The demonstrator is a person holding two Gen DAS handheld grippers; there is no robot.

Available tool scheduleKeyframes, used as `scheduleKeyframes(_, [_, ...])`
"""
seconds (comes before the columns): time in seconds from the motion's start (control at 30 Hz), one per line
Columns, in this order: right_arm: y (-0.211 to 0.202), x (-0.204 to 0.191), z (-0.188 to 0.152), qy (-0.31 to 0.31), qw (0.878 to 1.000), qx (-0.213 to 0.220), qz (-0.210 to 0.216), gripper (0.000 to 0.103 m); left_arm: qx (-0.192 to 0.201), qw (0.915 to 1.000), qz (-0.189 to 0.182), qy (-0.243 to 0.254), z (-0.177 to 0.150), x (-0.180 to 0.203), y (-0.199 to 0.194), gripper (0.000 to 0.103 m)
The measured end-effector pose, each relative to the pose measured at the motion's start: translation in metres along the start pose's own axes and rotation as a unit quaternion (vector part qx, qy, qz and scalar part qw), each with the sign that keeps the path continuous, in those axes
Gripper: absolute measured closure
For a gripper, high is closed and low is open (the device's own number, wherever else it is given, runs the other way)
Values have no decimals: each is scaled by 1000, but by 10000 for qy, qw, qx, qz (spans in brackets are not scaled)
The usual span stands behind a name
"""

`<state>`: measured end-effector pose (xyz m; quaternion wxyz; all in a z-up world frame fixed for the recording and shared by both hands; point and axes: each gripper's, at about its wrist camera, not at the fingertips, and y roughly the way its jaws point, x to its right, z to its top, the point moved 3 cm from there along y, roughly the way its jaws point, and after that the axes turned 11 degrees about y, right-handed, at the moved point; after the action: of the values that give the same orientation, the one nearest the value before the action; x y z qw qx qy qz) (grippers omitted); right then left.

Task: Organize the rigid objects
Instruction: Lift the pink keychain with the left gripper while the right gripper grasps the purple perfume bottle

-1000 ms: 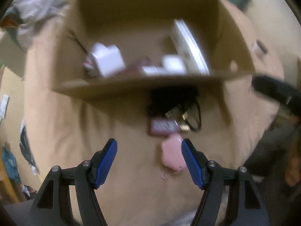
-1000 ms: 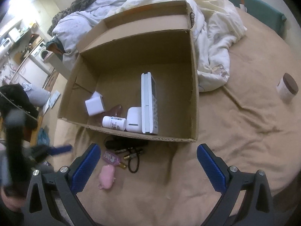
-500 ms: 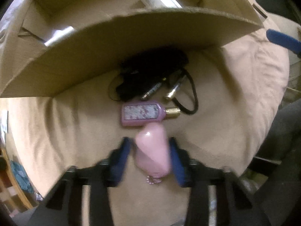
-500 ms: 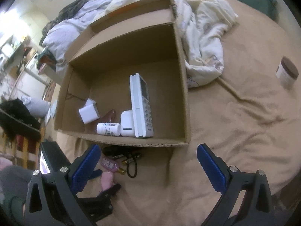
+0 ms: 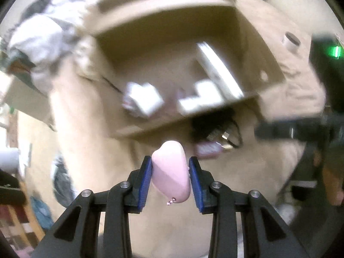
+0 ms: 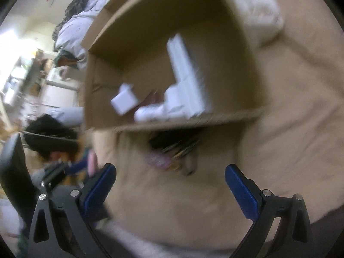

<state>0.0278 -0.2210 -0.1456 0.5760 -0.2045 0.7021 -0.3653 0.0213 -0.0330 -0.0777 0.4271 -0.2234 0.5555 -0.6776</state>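
Since a second ago my left claw (image 5: pixel 170 172) has dropped onto the pink case (image 5: pixel 171 169), clenched on it and lifted it off the bed; the case lay loose on the tan bedspread (image 5: pixel 90 150) then, and now sits between my blue pads (image 5: pixel 145 179), clear of the fabric.

Largest first. Tan bedspread fills both views. Cardboard box (image 5: pixel 268 49), open-topped, sits at 12 o'clock from my left claw, near wall facing me. Rumpled white bedding (image 5: pixel 43 36) lies at 10 o'clock of the box.

Inside the box, blurred: a long white handset (image 5: pixel 219 71) on edge at 1 o'clock, a white cube-shaped adapter (image 5: pixel 144 99) at 11 o'clock, smaller white items between them that I cannot name.

Outside, just below the near wall: a dark tangle of cable (image 5: pixel 215 126) with metal plugs, and a small pink-purple bottle (image 5: pixel 207 149) at 2 o'clock of the held case. A small jar (image 5: pixel 291 42) stands well apart at 2 o'clock.

Right claw (image 6: pixel 171 185) hangs spread wide and empty, the bottle and cable at its 12 o'clock.

Step in hand, as I judge it: carrying the case to the box. Next calls for clearing the near wall, then letting go over bare floor at centre, away from the handset.
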Motion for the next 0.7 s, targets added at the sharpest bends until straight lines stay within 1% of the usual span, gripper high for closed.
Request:
scheduleKeyframes(0.03, [7,-2,-5,97,9998,-156,118,0,48,9999,97,-8,1,-7,-3,71])
scheduleKeyframes(0.1, [22,-7,-14,185,9988,-379,268,26,181,9992,334,-123,3,-28,-8,71])
scheduleKeyframes(0.13, [29,-10,-17,207,9986,-428,251,27,212,9989,346,-235,2,-35,-8,71])
scheduleKeyframes(0.2, [38,-13,-19,301,9988,-360,128,27,223,9983,174,-517,-1,-48,-7,71])
scheduleKeyframes(0.3, [51,-13,-18,452,9985,-193,-256,27,255,9971,5,-722,-2,-53,-3,71])
scheduleKeyframes(0.37, [61,-16,-16,494,9969,-35,-615,27,293,9962,-91,-812,2,-53,-3,71])
scheduleKeyframes(0.43, [71,-20,-15,516,9947,75,-886,27,367,9957,-87,-851,6,-53,-3,71])
scheduleKeyframes(0.53, [86,-30,-12,489,9883,269,-1422,27,462,9945,-102,-933,6,-54,-8,71])
scheduleKeyframes(0.6, [94,-39,-13,354,9822,475,-1785,27,464,9941,-100,-979,6,-56,-8,71])
scheduleKeyframes(0.7, [106,-52,-16,58,9717,650,-2270,27,391,9936,-129,-1048,2,-59,-5,71])
